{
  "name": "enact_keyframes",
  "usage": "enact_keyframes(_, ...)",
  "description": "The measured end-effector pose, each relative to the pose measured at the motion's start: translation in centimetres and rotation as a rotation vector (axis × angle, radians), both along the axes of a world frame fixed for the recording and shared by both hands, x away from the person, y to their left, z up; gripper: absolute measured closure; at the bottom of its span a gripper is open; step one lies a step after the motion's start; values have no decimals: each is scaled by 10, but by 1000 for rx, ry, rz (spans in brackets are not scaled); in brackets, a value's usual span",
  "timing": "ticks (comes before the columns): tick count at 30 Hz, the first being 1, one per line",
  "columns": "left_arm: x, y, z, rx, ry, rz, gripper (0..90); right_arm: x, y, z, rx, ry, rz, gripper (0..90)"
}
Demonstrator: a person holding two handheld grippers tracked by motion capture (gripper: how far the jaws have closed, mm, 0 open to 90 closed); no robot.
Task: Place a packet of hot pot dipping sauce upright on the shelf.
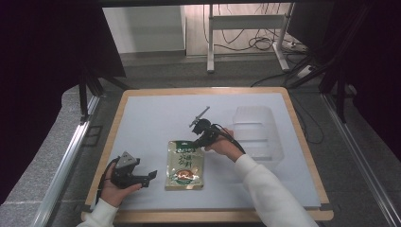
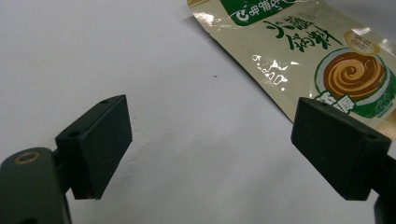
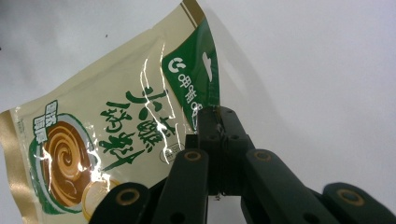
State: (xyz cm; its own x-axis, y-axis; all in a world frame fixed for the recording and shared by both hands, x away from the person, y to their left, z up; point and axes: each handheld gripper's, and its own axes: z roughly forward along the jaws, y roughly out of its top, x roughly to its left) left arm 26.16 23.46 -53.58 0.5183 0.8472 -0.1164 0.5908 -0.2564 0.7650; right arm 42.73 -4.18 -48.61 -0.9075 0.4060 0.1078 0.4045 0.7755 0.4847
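A beige and green sauce pouch (image 1: 185, 165) lies flat on the white table mat (image 1: 151, 118), printed side up. My right gripper (image 1: 197, 143) is shut on the pouch's far right corner; in the right gripper view its jaws (image 3: 218, 114) pinch the green top edge of the pouch (image 3: 93, 135), which is slightly lifted there. My left gripper (image 1: 152, 176) rests low on the mat just left of the pouch, open. In the left gripper view nothing lies between its pads (image 2: 210, 135), and the pouch (image 2: 299, 51) sits beyond its right pad (image 2: 336, 140).
A clear plastic container (image 1: 255, 135) stands on the mat to the right of the right hand. The mat has a wooden border (image 1: 302, 137). Beyond the table are a desk frame and cables on the floor (image 1: 255, 42).
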Motion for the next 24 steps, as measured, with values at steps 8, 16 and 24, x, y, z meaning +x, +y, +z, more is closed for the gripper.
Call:
enact_keyframes(8, 0, 0, 0, -1, -1, 2, 123, -5, 1, 7, -8, -28, 19, 891)
enact_keyframes(16, 0, 1, 1, -4, -2, 2, 123, -10, 0, 20, -14, -51, 31, 893)
enact_keyframes(24, 0, 1, 1, -6, -5, 5, 123, -12, -4, 35, 0, -60, 39, 894)
